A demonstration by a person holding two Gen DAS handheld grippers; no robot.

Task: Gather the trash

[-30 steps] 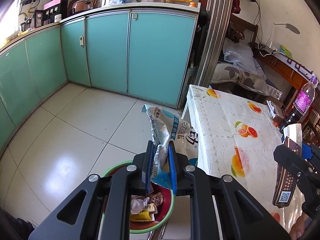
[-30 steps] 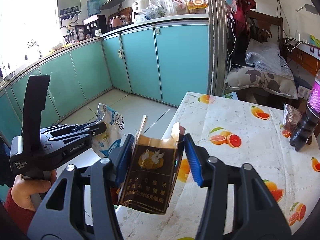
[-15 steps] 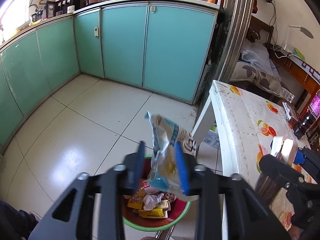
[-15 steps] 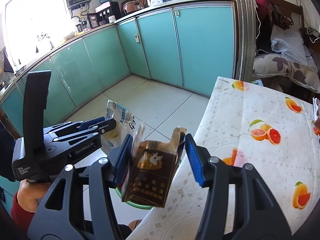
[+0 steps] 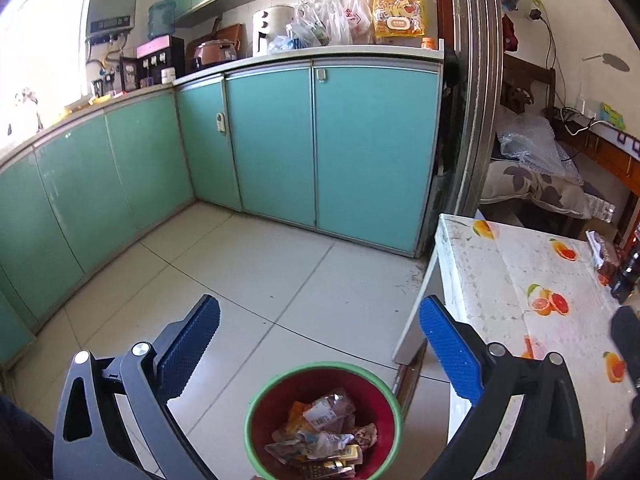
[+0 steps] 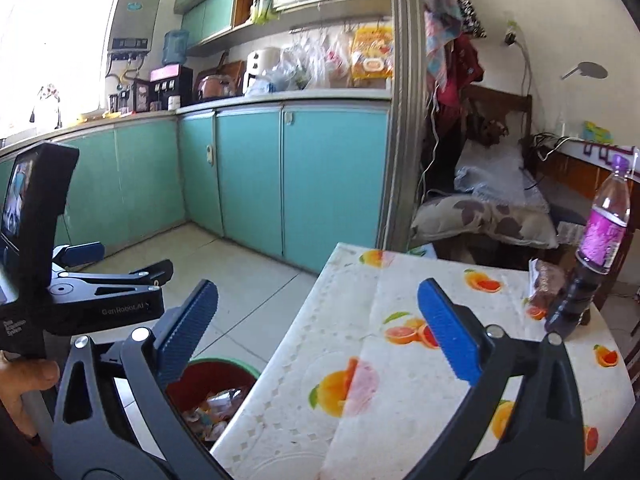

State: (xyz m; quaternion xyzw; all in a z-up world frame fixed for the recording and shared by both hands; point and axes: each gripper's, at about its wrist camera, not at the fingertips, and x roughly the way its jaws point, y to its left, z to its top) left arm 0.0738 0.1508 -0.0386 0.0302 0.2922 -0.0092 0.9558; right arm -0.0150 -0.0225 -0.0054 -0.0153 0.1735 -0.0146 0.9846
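A red bin with a green rim (image 5: 256, 396) stands on the floor beside the table and holds several wrappers and packets (image 5: 320, 436). My left gripper (image 5: 318, 344) hangs open and empty right above the bin. My right gripper (image 6: 316, 328) is open and empty over the table's near left edge; the bin (image 6: 240, 364) shows below its left finger. The left gripper's body (image 6: 80, 300) is in the right wrist view at left. A small dark snack packet (image 6: 546, 290) lies on the table by a purple-labelled bottle (image 6: 600, 240).
The table (image 6: 400, 360) has a white fruit-print cloth and fills the right side. Teal kitchen cabinets (image 5: 320, 148) line the far wall and the left. Pale tiled floor (image 5: 248, 280) lies between cabinets and bin. A cushioned bench (image 6: 488, 208) stands behind the table.
Both grippers have opened. The blue-and-white bag has left the left gripper and the brown cigarette box has left the right gripper. Both views have tilted upward.
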